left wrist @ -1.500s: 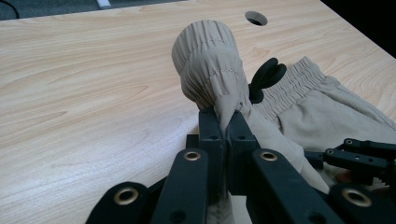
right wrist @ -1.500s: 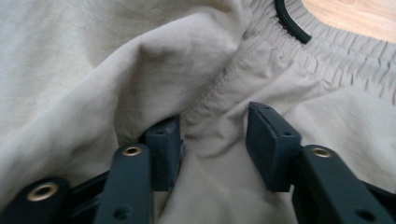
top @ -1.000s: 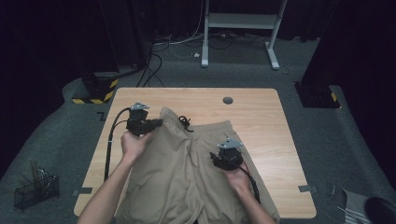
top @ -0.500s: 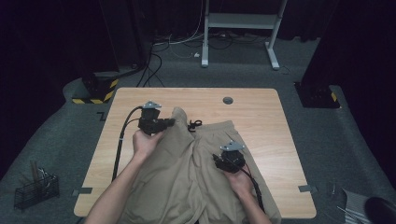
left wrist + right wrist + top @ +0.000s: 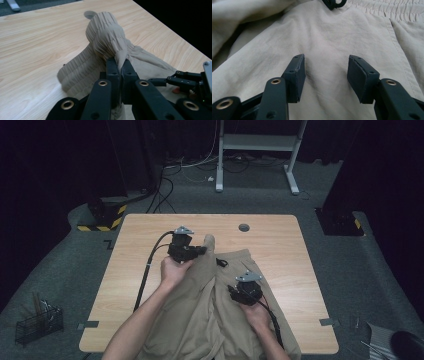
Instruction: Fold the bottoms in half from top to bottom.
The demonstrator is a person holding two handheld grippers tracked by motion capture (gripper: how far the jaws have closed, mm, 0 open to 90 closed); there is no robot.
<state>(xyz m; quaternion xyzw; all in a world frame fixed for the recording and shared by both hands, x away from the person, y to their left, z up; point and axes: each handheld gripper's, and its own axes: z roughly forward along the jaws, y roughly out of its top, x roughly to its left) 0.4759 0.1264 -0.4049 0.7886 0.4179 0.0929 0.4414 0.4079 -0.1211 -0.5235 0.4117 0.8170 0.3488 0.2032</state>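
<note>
From the high view, your left claw [image 5: 202,251] sits just above the centre of the frame, pinching the waistband corner of the khaki shorts [image 5: 210,320] and holding it raised over the fabric's middle. The shorts run lengthwise from that raised corner down to the bottom edge of the frame, where they hang past the near edge of the table [image 5: 280,240]. Your right claw [image 5: 234,292] rests lower and to the right, on the flat half of the garment. The relation that matters: the lifted corner lies up and to the left of the right claw, with the crotch seam between them, so any fold across goes toward that right half.

In the left gripper view, your left claw [image 5: 121,68] is clamped tight on a bunched fold of the elastic waistband [image 5: 106,35], which rises as a puckered hump in the upper middle of the frame. The other claw's black linkage shows at the lower right edge, near but not touching the hump.

In the right gripper view, your right claw [image 5: 325,76] stands wide, with nothing between the pads and smooth khaki cloth below. A pocket seam [image 5: 398,47] runs down the right side, and the waistband crosses the upper right.
</note>
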